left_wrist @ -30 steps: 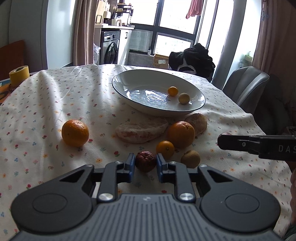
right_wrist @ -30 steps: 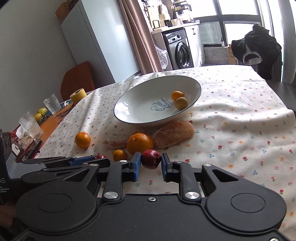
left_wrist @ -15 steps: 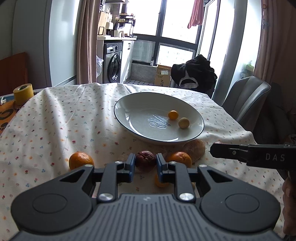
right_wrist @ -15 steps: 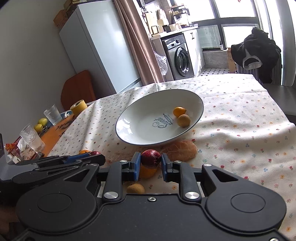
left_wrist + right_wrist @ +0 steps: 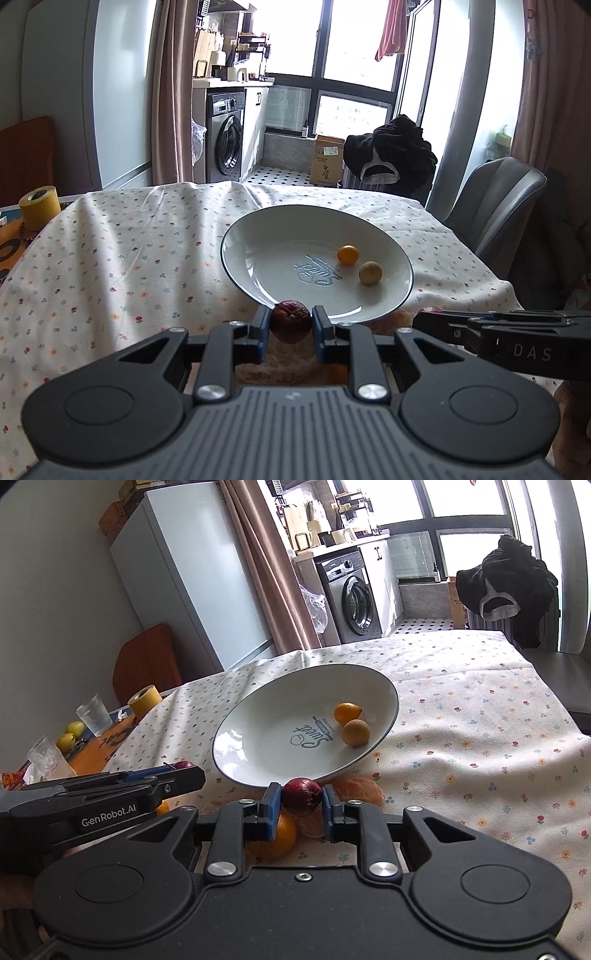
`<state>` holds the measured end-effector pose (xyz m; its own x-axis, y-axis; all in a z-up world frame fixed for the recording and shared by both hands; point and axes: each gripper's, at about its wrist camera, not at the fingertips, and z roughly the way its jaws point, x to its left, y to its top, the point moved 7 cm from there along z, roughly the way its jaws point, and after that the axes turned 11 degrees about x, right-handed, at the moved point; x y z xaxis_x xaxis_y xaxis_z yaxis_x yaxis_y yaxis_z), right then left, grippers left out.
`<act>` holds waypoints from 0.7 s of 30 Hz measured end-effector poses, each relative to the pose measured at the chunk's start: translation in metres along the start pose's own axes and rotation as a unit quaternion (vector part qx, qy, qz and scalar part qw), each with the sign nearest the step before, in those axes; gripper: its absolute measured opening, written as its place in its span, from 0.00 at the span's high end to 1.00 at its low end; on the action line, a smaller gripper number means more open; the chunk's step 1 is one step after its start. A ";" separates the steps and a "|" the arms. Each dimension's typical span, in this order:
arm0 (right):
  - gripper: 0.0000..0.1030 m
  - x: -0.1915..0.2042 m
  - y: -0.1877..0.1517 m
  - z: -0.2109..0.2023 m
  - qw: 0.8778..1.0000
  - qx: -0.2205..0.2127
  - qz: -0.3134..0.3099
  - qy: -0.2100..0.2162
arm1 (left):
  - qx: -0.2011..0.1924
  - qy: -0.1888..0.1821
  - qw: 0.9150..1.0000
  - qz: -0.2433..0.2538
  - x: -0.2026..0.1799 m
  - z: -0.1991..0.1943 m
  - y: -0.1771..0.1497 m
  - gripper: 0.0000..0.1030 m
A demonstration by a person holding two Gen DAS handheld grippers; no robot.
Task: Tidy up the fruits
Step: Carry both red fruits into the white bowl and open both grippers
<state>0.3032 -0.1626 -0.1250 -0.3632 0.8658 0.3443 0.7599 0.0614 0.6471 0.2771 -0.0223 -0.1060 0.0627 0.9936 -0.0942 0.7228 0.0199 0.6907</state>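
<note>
The left tongs (image 5: 290, 322) are clenched on a small, wrinkled, dark red-brown fruit (image 5: 290, 320), held off the flower-printed cloth of the tabletop (image 5: 122, 258) at the near rim of the wide white oval plate with a thin dark edge (image 5: 240, 273). The right tongs (image 5: 301, 800) grip a smoother, glossy dark red round fruit (image 5: 301, 796) in the same way, also at the plate's near edge. Already lying in the plate are a small orange kumquat-like fruit (image 5: 348, 254) and a pale tan round fruit (image 5: 370, 273), close together but apart in the left view. Below the right tongs a large orange (image 5: 275, 836) and pale peeled citrus segments (image 5: 356, 792) lie on the cloth.

Both held fruits look light and small — no strain on the grip. The wrinkled one appears slightly soft, so its skin probably gives under the pads and holds well; too hard a squeeze could bruise or split it. The glossy one seems firmer and slicker, and being round it could squirt out if the pads sit off its widest girth. Each is taken across the middle, which looks the right place. The plate's glazed slope will let round fruit roll — a low release near the centre seems wise. The peeled segments look far more delicate and would want a gentle hold across their thickest part.
</note>
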 end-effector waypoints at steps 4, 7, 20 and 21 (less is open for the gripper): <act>0.79 -0.001 0.008 0.007 1.000 -0.005 0.001 0.002 | 0.005 -0.002 1.000 -0.002 0.001 0.011 0.003 0.78; 0.79 0.001 0.015 0.013 1.000 -0.004 -0.005 0.005 | 0.006 -0.004 1.000 -0.005 0.001 0.018 0.008 0.78; 0.79 0.001 0.028 0.035 1.000 -0.001 -0.005 0.002 | 0.006 -0.014 1.000 -0.020 0.004 0.038 0.019 0.76; 0.79 0.001 0.028 0.036 1.000 0.000 -0.004 0.002 | 0.004 -0.014 1.000 -0.020 0.005 0.037 0.019 0.75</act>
<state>0.3434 -0.1420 -0.1306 -0.3717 0.8632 0.3415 0.7569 0.0688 0.6499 0.3165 -0.0215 -0.1197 0.0538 0.9884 -0.1420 0.7308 0.0579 0.6801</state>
